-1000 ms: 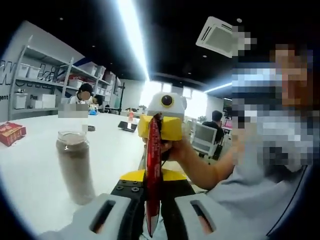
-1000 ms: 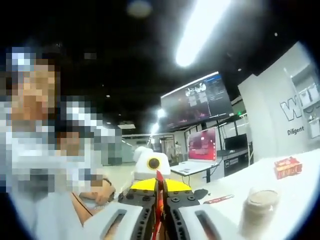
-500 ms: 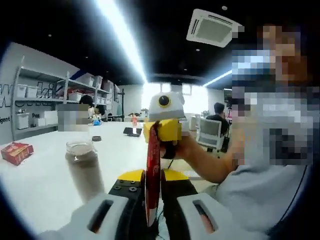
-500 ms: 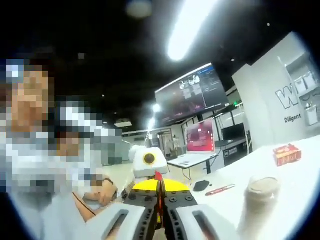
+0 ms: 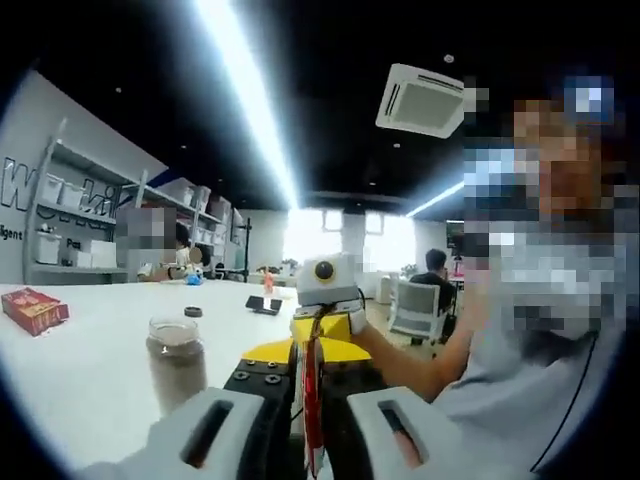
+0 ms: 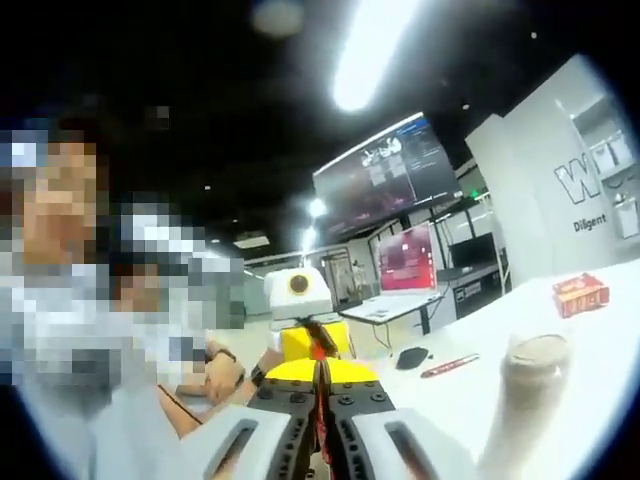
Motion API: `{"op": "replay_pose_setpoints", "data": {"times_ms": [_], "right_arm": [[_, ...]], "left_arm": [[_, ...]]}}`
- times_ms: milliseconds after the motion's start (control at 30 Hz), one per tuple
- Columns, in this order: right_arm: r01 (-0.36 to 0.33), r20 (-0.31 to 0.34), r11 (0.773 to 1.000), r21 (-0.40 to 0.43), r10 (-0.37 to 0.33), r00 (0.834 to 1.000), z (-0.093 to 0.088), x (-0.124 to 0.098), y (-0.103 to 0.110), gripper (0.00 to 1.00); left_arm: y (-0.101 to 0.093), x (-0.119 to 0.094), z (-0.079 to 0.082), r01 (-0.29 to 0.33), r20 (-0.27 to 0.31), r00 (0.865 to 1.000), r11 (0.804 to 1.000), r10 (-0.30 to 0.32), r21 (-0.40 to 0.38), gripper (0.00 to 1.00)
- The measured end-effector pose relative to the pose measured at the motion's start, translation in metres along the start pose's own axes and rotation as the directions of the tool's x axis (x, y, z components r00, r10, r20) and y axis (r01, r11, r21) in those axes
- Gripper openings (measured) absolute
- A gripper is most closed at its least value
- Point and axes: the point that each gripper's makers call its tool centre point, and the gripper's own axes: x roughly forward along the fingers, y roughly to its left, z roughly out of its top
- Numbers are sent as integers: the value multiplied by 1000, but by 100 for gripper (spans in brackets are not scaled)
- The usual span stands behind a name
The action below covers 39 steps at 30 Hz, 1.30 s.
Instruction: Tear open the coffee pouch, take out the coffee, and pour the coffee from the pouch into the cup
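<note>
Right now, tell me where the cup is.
Left gripper view: the cup stands on the white table, left of the left tool, with the red box beyond it.

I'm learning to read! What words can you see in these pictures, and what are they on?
"Diligent": white wall, right gripper view, under big letters cut off after "W".
"ligent": the wall in the left gripper view, cut off at the edge.
Red box, coffee pouch, wall screen: print too blurred to read.

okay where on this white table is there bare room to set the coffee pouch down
Bare white table lies between the red box and the clear cup of brown powder, and in front of the cup. In the right gripper view, past the cup, toward the red box. The far end, with small dark items, is busier.
</note>
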Motion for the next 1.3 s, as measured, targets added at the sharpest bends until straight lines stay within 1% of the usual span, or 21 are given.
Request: {"op": "replay_pose_setpoints", "data": {"times_ms": [67, 167, 700, 900, 1067, 1167, 1300], "right_arm": [[1, -2, 1000, -1, -1, 1000, 0, 0, 0, 2], [-6, -3, 1000, 0, 6, 1000, 0, -1, 1, 2], [-44, -10, 998, 43, 44, 999, -5, -1, 8, 2], [-50, -14, 998, 49, 50, 999, -8, 0, 9, 2], [-51, -17, 998, 39, 52, 998, -8, 2, 11, 2], [-48, -11, 998, 40, 48, 999, -7, 0, 10, 2], [-47, -15, 998, 37, 47, 999, -8, -1, 10, 2]], "left_arm": [[-3, 0, 0, 13, 1, 1000, 1000, -13, -17, 5], [-4, 1, 0, 22, 5, 1000, 1000, -22, -14, 5], [-11, 1, -5, 57, -15, 998, 998, -57, 4, 6], [-12, -1, -7, 64, -25, 998, 998, -64, 14, 6], [-14, 3, -13, 71, -55, 996, 997, -70, 26, 8], [-13, 2, -10, 65, -41, 997, 998, -64, 19, 8], [-13, 3, -10, 68, -44, 997, 998, -67, 18, 8]]}}
